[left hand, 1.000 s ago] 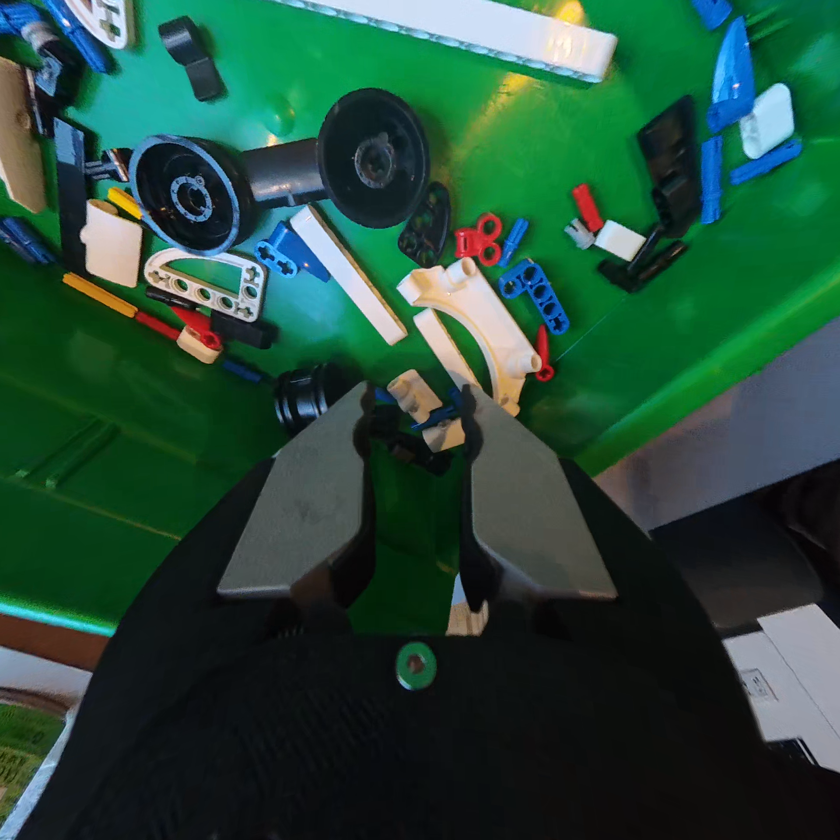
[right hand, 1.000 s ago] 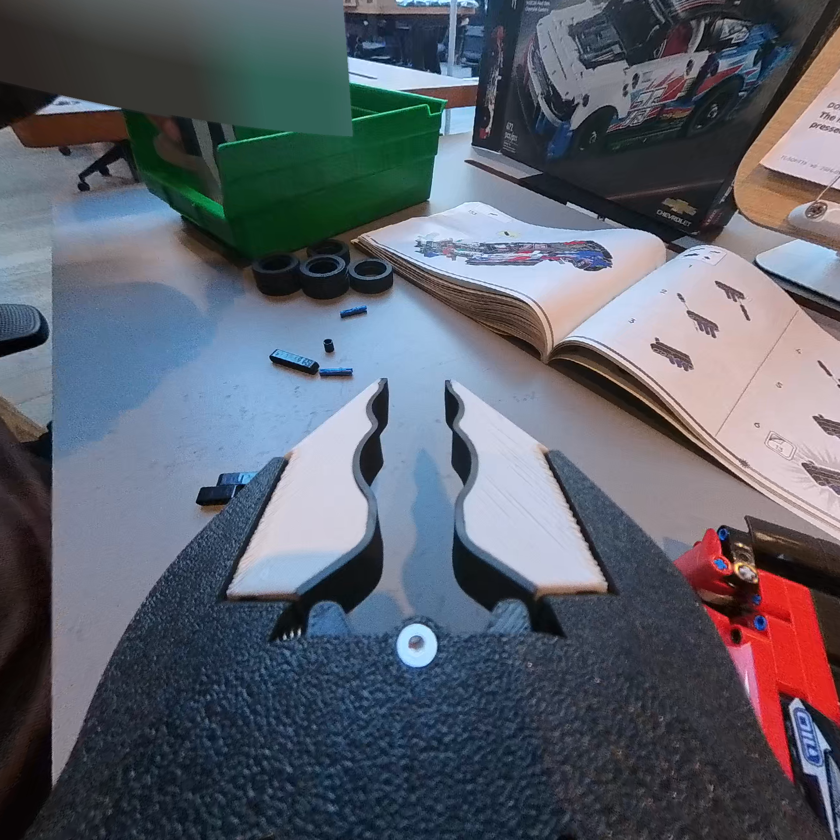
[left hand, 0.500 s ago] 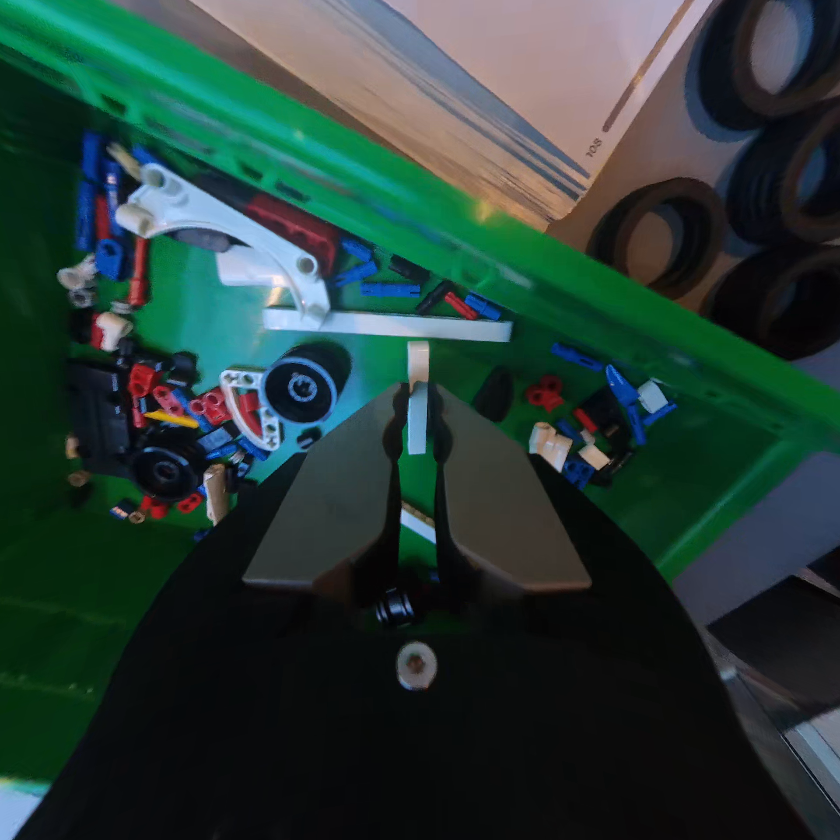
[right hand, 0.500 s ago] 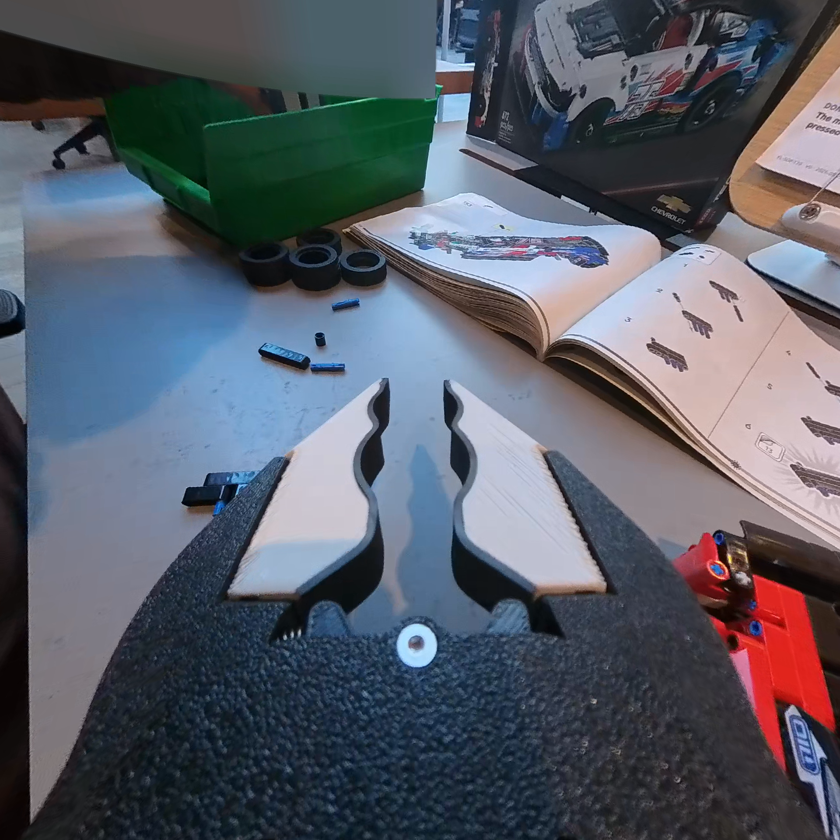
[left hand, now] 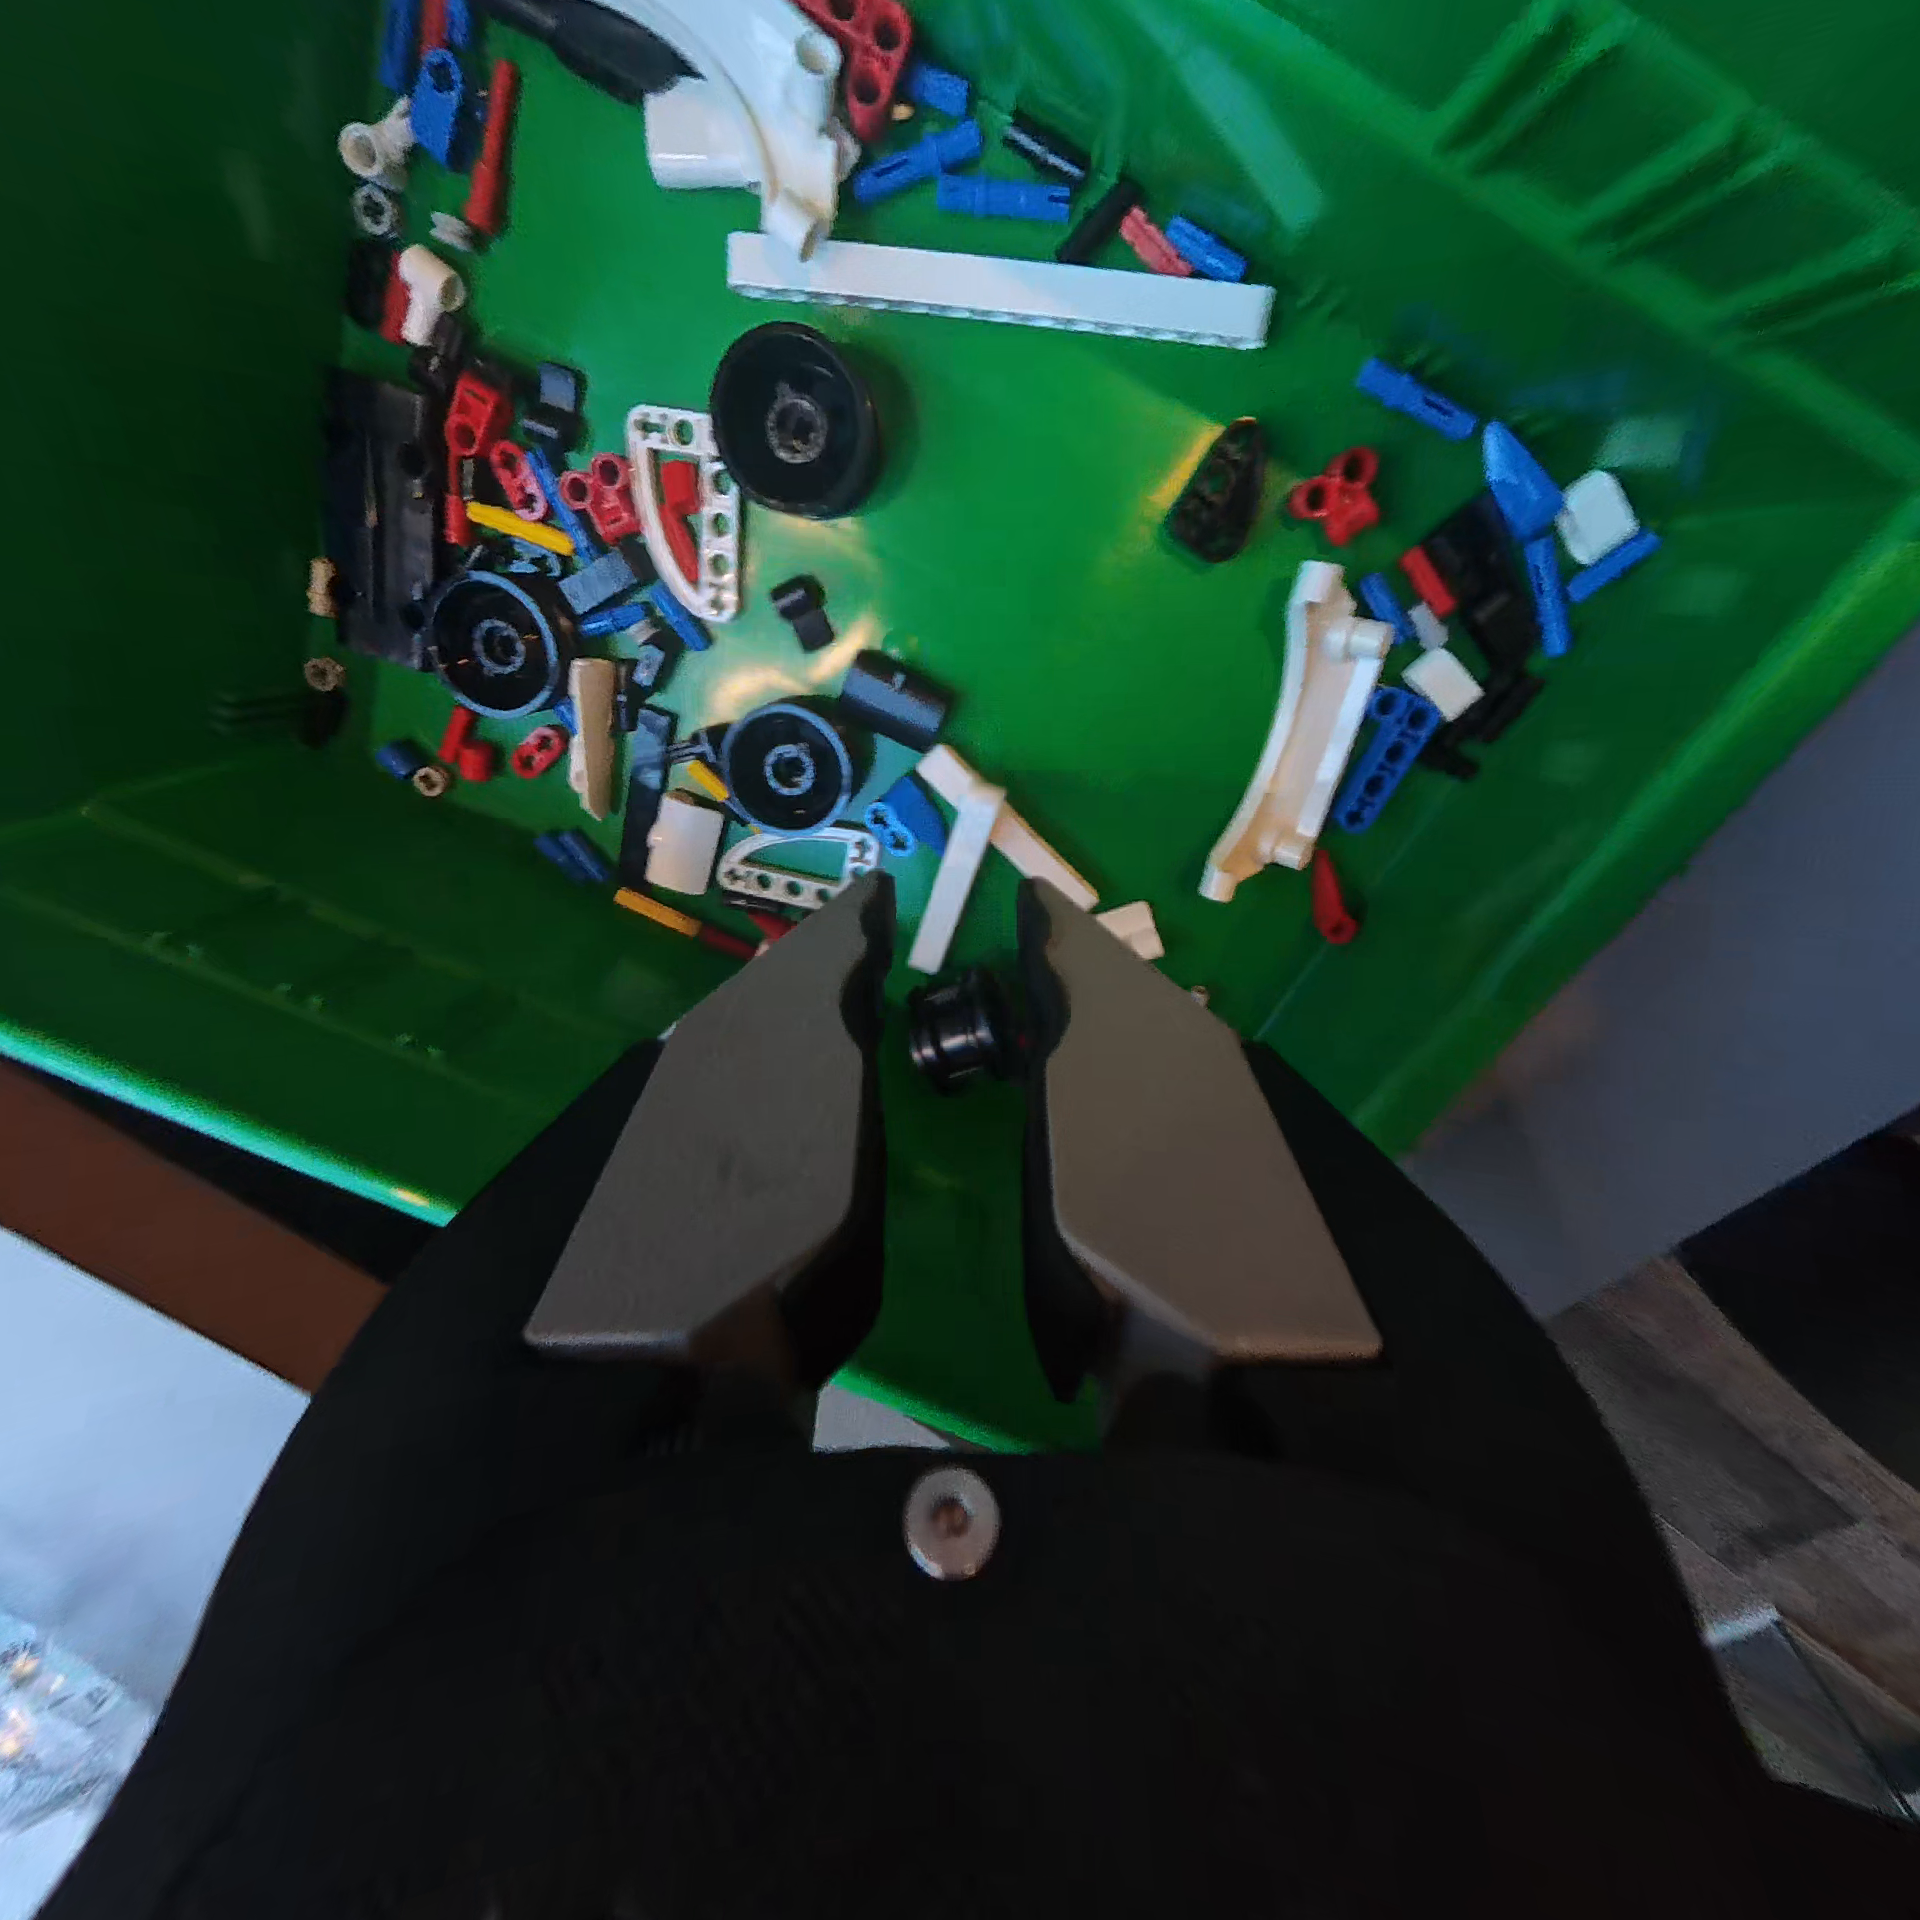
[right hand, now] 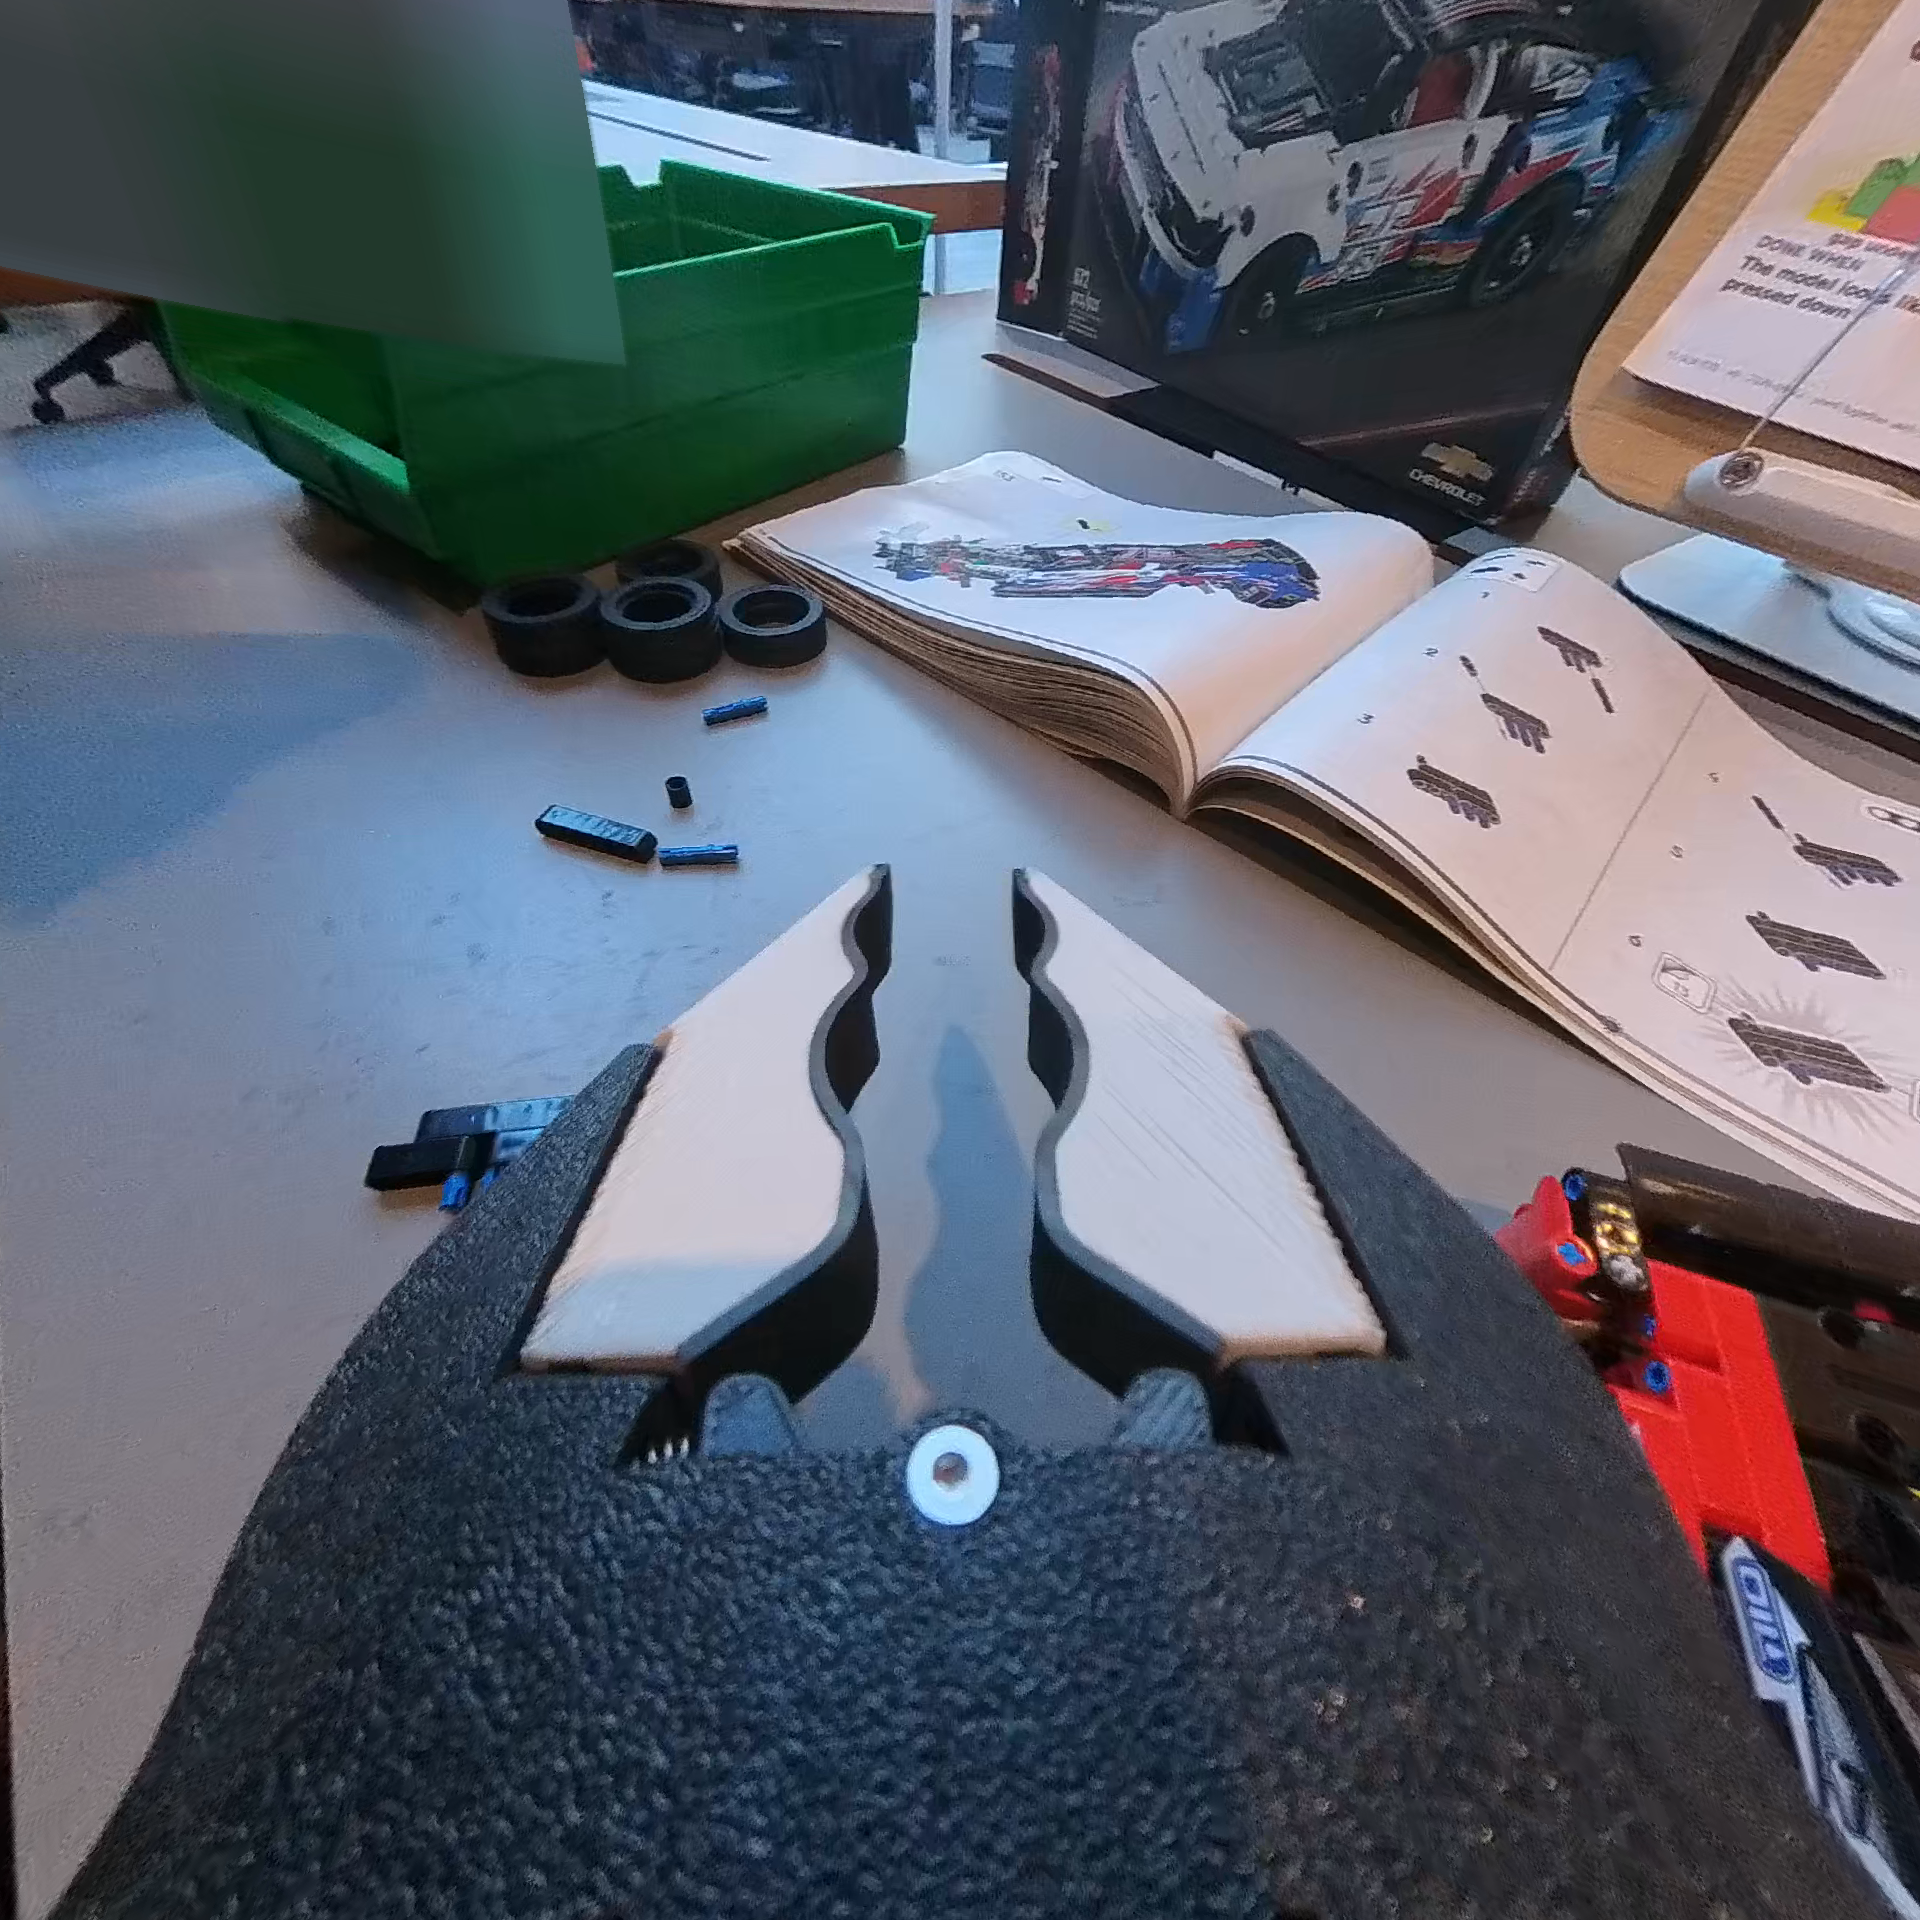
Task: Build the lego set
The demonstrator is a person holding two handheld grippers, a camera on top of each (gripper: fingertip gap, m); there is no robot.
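While the left claw (left hand: 951, 902) gapes over the green bin (left hand: 1558, 935) (pieces blurred), right claw (right hand: 951, 894) parted, empty, red model (right hand: 1704, 1382) cut off.

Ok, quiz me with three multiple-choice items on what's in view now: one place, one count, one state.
1. Where are the black tyres?
A) on the floor
B) on the table, between the green bin and the open booklet
C) on a chair

2. How many tyres?
A) two
B) four
C) six

3. The right gripper is:
A) shut on a blue pin
B) shut on a tyre
C) open, empty

Answers:
1 B: they stand on the tabletop beside the bin.
2 B: three in a row, one behind.
3 C: its jaws stand apart, with only table between them.
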